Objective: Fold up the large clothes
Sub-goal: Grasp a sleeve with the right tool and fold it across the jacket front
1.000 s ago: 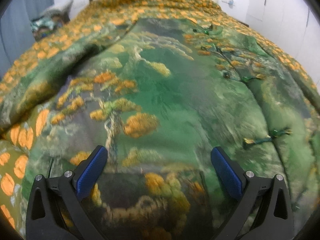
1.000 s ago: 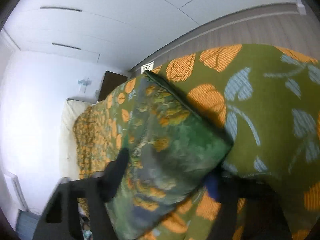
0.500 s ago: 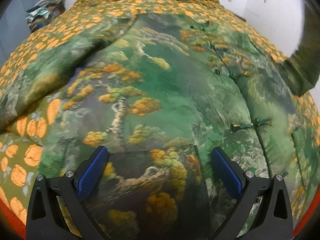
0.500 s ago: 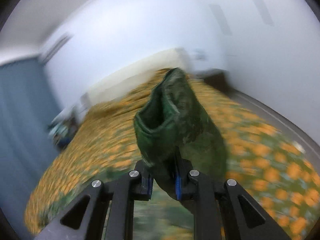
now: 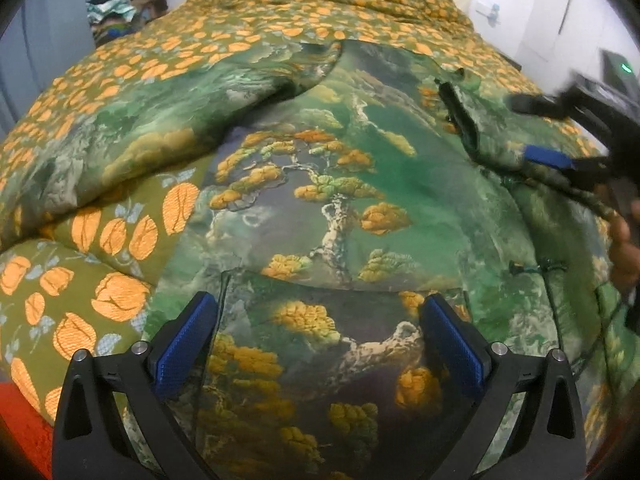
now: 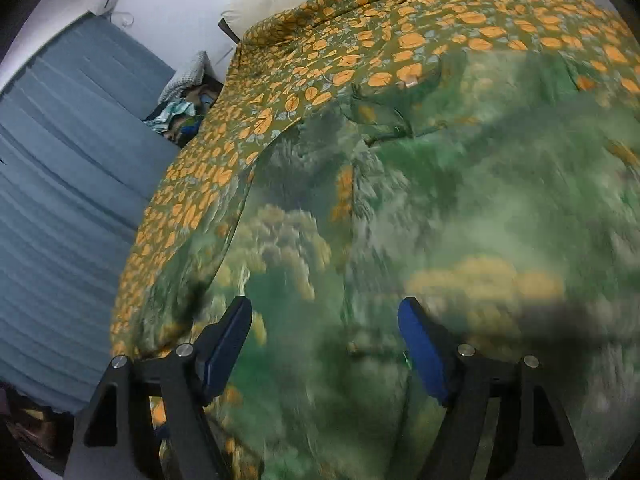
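The large printed jacket [image 5: 352, 184] lies front-up across the bed [image 5: 240, 36], on the orange-leaf bedspread, and what has changed in the last second is on its right side: half a second ago the right tool [image 6: 324, 340] was clamped on a bunched sleeve held up in the air, and now its fingers stand apart over the cloth with nothing between them. In the left wrist view that sleeve [image 5: 492, 136] now lies folded inward over the jacket's right front, its dark cuff pointing toward the chest, with the right tool just beside it (the frame is blurred there, so I cannot tell whether a blue pad touches the fabric). The left tool [image 5: 320, 340] has its fingers wide apart, hovering over the lower hem panel and gripping nothing. My reading is that the first sleeve fold has just been laid down and released. The other sleeve [image 5: 132, 136] remains spread out to the left over the bedspread, so folding that one in looks like the likely next step before the body is folded over.
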Demonstrator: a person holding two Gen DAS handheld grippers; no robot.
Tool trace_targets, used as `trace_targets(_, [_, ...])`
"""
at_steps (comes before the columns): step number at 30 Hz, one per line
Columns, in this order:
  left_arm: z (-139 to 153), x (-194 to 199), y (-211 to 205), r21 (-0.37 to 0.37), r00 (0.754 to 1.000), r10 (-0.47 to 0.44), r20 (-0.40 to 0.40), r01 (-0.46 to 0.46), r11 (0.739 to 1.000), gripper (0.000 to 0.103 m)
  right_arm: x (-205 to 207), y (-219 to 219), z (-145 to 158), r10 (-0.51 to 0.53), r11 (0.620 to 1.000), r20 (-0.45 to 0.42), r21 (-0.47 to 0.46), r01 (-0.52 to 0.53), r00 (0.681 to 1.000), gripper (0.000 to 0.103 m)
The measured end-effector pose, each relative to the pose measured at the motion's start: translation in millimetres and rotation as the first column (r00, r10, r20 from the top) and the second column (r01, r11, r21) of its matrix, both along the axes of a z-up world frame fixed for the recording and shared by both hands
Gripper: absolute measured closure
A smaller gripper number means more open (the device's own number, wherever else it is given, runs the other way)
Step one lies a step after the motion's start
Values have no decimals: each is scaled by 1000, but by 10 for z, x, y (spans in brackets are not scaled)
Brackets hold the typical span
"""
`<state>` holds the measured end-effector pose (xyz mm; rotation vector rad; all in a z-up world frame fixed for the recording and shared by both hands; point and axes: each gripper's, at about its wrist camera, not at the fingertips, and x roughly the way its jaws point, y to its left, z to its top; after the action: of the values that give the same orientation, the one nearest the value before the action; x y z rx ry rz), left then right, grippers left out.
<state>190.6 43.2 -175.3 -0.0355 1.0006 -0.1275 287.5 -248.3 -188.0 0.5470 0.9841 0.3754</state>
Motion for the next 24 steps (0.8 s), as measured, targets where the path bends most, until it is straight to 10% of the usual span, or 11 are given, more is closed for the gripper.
trace_targets(5, [-103,63,-117,72,1000,0,-28,2,997,0,-150,-499,390,7,959,157,-280,38,988,18])
trace_targets(9, [-192,102,-116,74,998,21,-62,-17,997,0,38,-856,299,-56,888,102,-449,96,993,18])
trace_targets(14, [-230,82,-76,58,998,3,-59,0,998,0,307,-697,-429,-12,890,-111,-455,-40,994,15])
trace_targets(24, [-157,24,-165,114,999,-9,-41,14,993,0,-384,-351,95,92,881,98,-472,-35,991,15])
